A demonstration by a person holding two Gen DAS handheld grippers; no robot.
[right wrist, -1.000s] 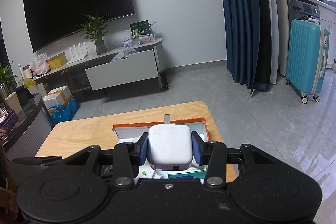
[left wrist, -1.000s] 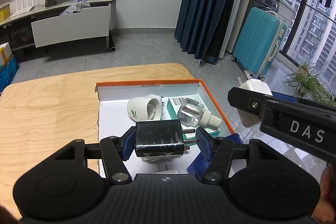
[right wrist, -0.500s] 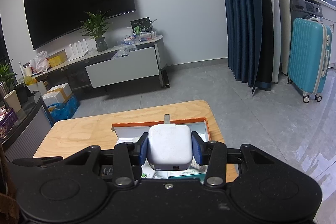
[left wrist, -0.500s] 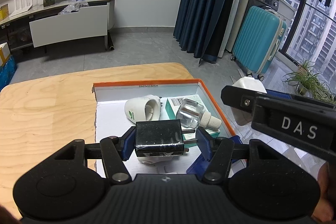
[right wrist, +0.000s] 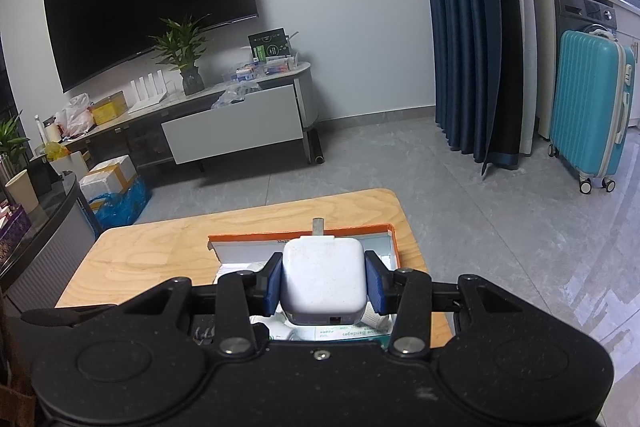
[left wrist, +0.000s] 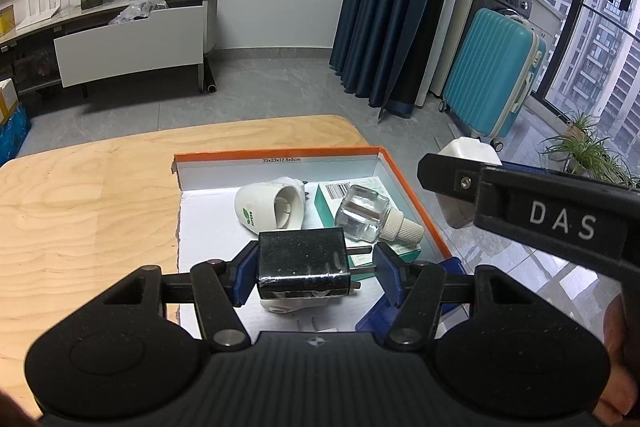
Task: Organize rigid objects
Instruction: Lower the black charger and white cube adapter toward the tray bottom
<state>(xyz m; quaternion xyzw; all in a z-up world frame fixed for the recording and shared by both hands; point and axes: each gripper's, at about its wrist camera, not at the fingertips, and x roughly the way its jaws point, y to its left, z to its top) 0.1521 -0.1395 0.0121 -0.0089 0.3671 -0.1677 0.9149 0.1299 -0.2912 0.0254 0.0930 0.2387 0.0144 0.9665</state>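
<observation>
My left gripper (left wrist: 314, 273) is shut on a black charger (left wrist: 302, 263), which sits sideways between the blue pads with its metal prongs against the right pad. It hangs over an orange-rimmed white box (left wrist: 276, 151) on the wooden table (left wrist: 80, 207). In the box lie a white plug-in cup-shaped device (left wrist: 272, 207), a small glass bottle (left wrist: 364, 213) with a white cap, and a green-and-white carton (left wrist: 336, 191). My right gripper (right wrist: 324, 281) is shut on a white charger (right wrist: 324, 275) above the box's (right wrist: 352, 228) near right side. That white charger (left wrist: 468, 151) also shows in the left wrist view.
A white object (left wrist: 296, 303) lies in the box under the black charger. The table's right edge runs just past the box, with grey floor beyond. A teal suitcase (left wrist: 492, 71), blue curtains (left wrist: 384, 7) and a TV cabinet (right wrist: 232, 123) stand far off.
</observation>
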